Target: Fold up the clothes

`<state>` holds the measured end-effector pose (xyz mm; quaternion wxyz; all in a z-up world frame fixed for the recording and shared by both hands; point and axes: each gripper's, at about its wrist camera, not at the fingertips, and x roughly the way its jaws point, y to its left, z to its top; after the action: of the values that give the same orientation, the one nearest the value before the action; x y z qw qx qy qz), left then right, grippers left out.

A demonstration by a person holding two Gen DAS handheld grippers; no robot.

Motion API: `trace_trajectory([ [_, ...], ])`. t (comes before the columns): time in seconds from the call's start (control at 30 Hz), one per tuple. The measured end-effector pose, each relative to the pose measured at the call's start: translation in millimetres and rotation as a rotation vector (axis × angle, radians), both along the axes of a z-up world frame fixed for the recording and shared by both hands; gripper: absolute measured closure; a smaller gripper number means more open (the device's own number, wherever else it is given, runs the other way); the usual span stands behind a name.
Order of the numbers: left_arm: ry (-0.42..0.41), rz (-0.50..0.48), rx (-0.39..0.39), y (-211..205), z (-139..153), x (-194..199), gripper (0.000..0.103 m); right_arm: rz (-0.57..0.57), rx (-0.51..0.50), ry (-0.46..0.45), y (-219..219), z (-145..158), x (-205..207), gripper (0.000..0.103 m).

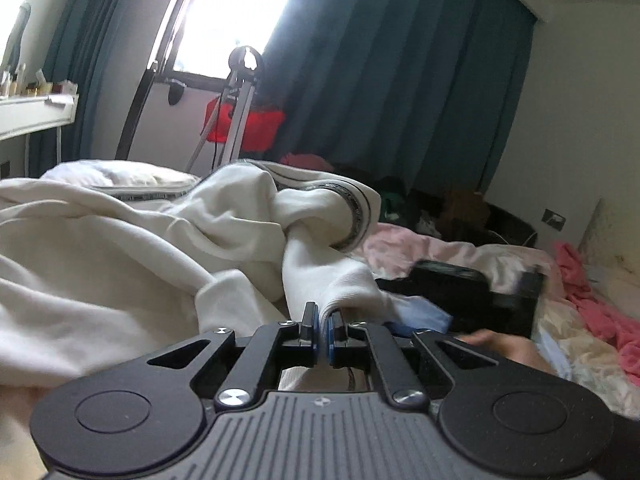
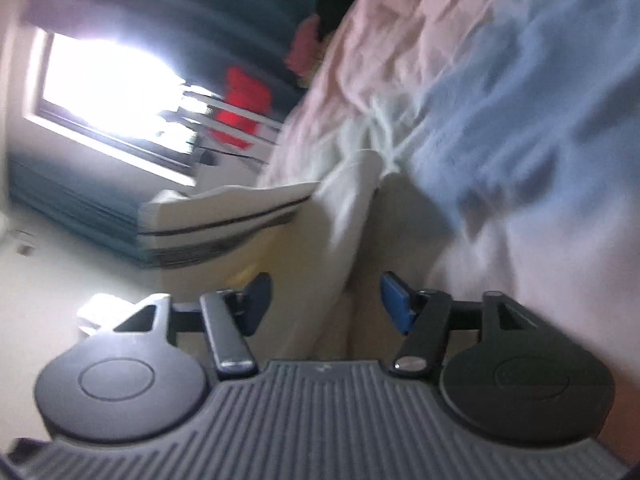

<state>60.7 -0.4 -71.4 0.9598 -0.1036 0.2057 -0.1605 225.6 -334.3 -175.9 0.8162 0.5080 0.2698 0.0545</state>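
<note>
A: The left hand-held gripper (image 1: 323,326) is clenched on the ribbed edge of the white sweatshirt (image 1: 168,224), which lies crumpled on the bed (image 1: 520,264). That pinch looks thin.

B: So a hard tug could pull the edge free, I'd guess. And the right?

A: The right hand-held gripper (image 2: 325,304) is released, fabric between its jaws, rolled sideways, view blurred. Closing now may grab the blue blanket (image 2: 520,100) too.

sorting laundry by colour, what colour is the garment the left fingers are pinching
Cream white garment with dark striped trim, clearest in the left wrist view.
</note>
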Motion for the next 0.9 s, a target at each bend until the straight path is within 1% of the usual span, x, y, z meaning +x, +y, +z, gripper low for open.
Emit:
trace_trajectory([
  [0.03, 0.003, -0.004, -0.007, 2.1, -3.7, 3.5, 0.098, -0.008, -0.010, 0.005, 3.3, -2.5, 13.0, 0.056],
  [0.1, 0.017, -0.012, -0.042, 8.6, -11.2, 12.4, 0.098, -0.031, -0.062, 0.027, 7.5, -1.9, 34.1, 0.091],
  [0.13, 0.029, -0.012, -0.063, 11.9, -14.8, 17.7, 0.098, -0.049, -0.093, 0.036, 8.8, 1.1, 41.6, 0.095],
  [0.23, 0.067, -0.028, -0.136, 20.5, -24.6, 34.5, 0.098, -0.105, -0.175, -0.021, 1.8, 26.7, 41.7, 0.097],
  [0.3, 0.051, -0.066, -0.178, 21.1, -28.1, 39.7, 0.096, -0.132, -0.228, -0.053, -10.2, 49.7, 34.0, 0.097],
  [0.33, 0.052, -0.081, -0.194, 20.5, -29.4, 41.4, 0.087, -0.145, -0.254, -0.069, -16.1, 61.2, 30.1, 0.097],
  [0.37, 0.058, -0.099, -0.211, 19.0, -30.4, 42.7, 0.074, -0.170, -0.273, -0.083, -24.7, 72.3, 24.9, 0.097],
  [0.4, 0.064, -0.122, -0.222, 16.8, -30.8, 42.3, 0.069, -0.203, -0.287, -0.098, -35.0, 83.9, 16.0, 0.097],
  [0.47, 0.067, -0.174, -0.220, 11.4, -30.2, 37.8, 0.053, -0.275, -0.320, -0.127, -57.8, 107.5, -4.0, 0.097],
  [0.53, 0.063, -0.248, -0.206, 3.9, -27.9, 30.3, 0.045, -0.349, -0.367, -0.154, -85.4, 128.5, -28.0, 0.097],
  [0.6, 0.051, -0.285, -0.190, -1.9, -24.7, 19.9, 0.041, -0.434, -0.408, -0.159, -112.6, 141.5, -54.5, 0.097],
  [0.67, 0.037, -0.315, -0.168, -6.9, -20.6, 9.4, 0.037, -0.527, -0.428, -0.120, -139.9, 140.6, -85.5, 0.097],
  [0.7, 0.036, -0.325, -0.161, -8.7, -19.1, 5.6, 0.036, -0.574, -0.436, -0.097, -153.7, 138.9, -101.4, 0.097],
  [0.77, 0.043, -0.337, -0.148, -11.6, -17.7, -0.7, 0.034, -0.615, -0.411, -0.015, -181.0, 121.2, -125.6, 0.097],
  [0.83, 0.073, -0.317, -0.134, -13.7, -19.3, -3.7, 0.033, -0.562, -0.327, 0.124, -205.2, 87.4, -141.5, 0.096],
  [0.9, 0.120, -0.295, -0.132, -13.6, -23.6, -4.3, 0.033, -0.521, -0.199, 0.288, -222.0, 48.4, -156.7, 0.096],
])
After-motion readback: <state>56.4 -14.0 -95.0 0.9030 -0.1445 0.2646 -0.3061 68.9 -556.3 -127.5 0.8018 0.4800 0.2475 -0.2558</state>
